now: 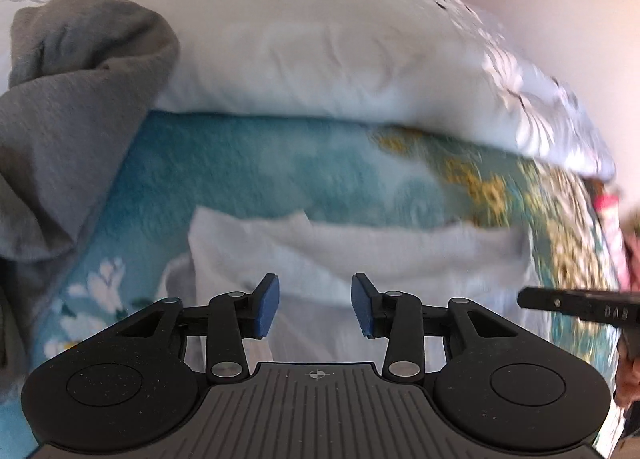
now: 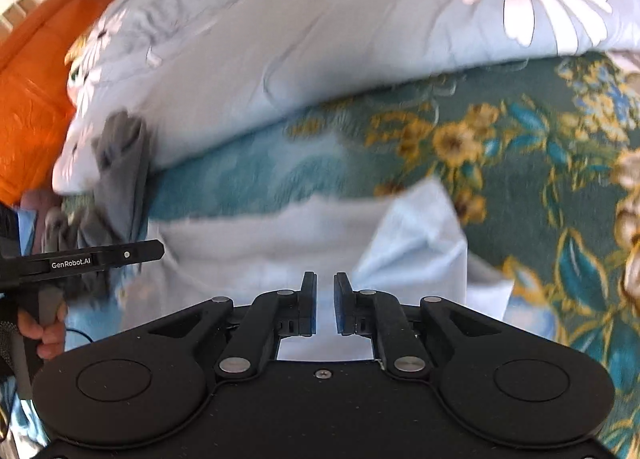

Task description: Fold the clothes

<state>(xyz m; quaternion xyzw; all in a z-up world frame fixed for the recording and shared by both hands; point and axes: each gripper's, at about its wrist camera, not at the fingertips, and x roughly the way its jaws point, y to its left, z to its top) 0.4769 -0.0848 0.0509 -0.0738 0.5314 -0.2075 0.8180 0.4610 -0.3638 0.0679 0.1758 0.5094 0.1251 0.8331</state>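
In the left wrist view we see the pale garment (image 1: 352,255) lying on the teal flowered blanket (image 1: 224,171), filling the lower middle of the frame directly ahead of the left gripper (image 1: 315,305). Its far edge runs across the picture from left to right, so we take its long axis to lie crosswise to both tools, not along them. The left gripper's blue pads stand partly apart with only cloth showing behind the gap; nothing is pinched between them.

In the right wrist view the same garment (image 2: 280,243) sits in the lower middle, with a lighter blue folded corner (image 2: 420,235) rising just right of centre, beyond the right gripper (image 2: 325,305). That gripper's jaws are narrow, a thin slit between the pads, and we can see no fabric caught in it.

We see each tool at the edge of the other's frame, left gripper at left in the right view, right gripper (image 1: 576,309) at right in the left view. We judge that the two sit side by side along the near hem, the left one nearer the garment's left part and the right one nearer the raised corner. A grey garment (image 1: 72,115) lies crumpled at the upper left, against the pale flowered quilt (image 1: 320,51), well clear of both tools. Blur hides the near hem under the tools.
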